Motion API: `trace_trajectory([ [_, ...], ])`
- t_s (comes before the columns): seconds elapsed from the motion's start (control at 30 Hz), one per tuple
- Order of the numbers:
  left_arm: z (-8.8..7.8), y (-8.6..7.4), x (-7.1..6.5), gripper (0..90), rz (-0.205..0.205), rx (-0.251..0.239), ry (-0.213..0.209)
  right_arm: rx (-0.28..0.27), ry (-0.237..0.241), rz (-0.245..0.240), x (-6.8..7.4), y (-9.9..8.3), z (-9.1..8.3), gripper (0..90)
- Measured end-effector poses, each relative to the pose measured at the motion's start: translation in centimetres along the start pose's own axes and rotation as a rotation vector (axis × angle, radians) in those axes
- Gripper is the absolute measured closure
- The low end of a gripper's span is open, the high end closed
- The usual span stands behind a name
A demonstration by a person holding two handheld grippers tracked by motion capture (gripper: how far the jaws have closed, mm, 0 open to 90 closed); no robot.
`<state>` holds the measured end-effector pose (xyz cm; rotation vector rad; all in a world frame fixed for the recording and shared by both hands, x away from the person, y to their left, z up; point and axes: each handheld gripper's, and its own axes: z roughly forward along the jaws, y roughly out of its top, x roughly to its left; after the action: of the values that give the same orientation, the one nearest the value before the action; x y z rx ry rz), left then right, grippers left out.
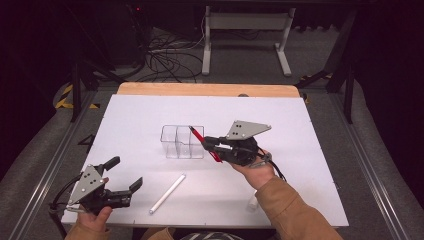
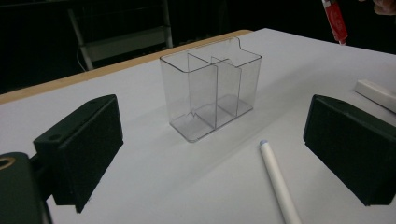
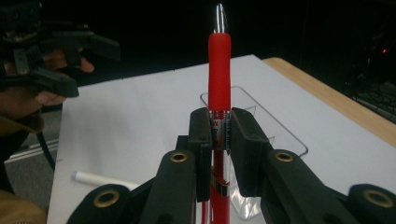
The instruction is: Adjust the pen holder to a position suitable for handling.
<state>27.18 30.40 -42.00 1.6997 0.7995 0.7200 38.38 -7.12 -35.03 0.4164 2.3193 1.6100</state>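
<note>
A clear plastic organiser (image 1: 182,141) with several compartments stands at the middle of the white table; it also appears as the clear organiser (image 2: 211,86) and the organiser (image 3: 266,123). My right gripper (image 1: 211,144) is shut on a red pen (image 1: 204,143), held just right of the organiser with its tip near the rim. Between the pads the red pen (image 3: 219,79) stands upright, silver tip up. My left gripper (image 1: 125,176) rests open at the front left, with nothing between its fingers (image 2: 79,149). A white pen (image 1: 167,194) lies ahead of it, seen too as the white pen (image 2: 279,179).
A small white object (image 1: 253,202) lies near the front edge by the right sleeve, seen as a white block (image 2: 376,93) at the right. The table's wooden back edge (image 1: 207,89) borders a dark floor with cables and a stand.
</note>
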Motion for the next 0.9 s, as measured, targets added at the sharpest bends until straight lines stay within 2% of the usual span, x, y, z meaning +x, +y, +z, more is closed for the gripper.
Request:
trace_trajectory([
  [0.17,0.0,0.0,0.0,5.5,0.001,0.003,0.000,-0.078,0.002,0.041,-0.5,0.2,-0.1,79.6],
  [0.3,0.0,0.0,0.1,5.6,-0.001,0.002,0.001,-0.151,-0.021,0.040,-0.8,0.3,-0.3,79.6],
  [0.5,0.0,0.0,0.1,5.6,-0.004,0.003,0.001,-0.209,-0.033,0.029,-0.9,0.4,0.0,79.6],
  [0.6,0.0,0.0,0.1,5.6,-0.001,0.003,0.001,-0.221,-0.043,0.023,-0.9,0.5,0.1,79.5],
  [0.73,0.0,0.0,0.1,5.6,-0.003,0.001,0.001,-0.233,-0.079,0.007,-0.8,0.5,0.5,79.5],
  [0.8,0.0,-0.1,0.1,5.7,-0.004,0.001,0.000,-0.234,-0.100,0.030,-0.8,0.4,0.7,79.5],
  [0.9,0.0,-0.1,0.1,5.7,-0.005,0.000,0.000,-0.241,-0.111,0.039,-1.0,0.4,0.7,79.5],
])
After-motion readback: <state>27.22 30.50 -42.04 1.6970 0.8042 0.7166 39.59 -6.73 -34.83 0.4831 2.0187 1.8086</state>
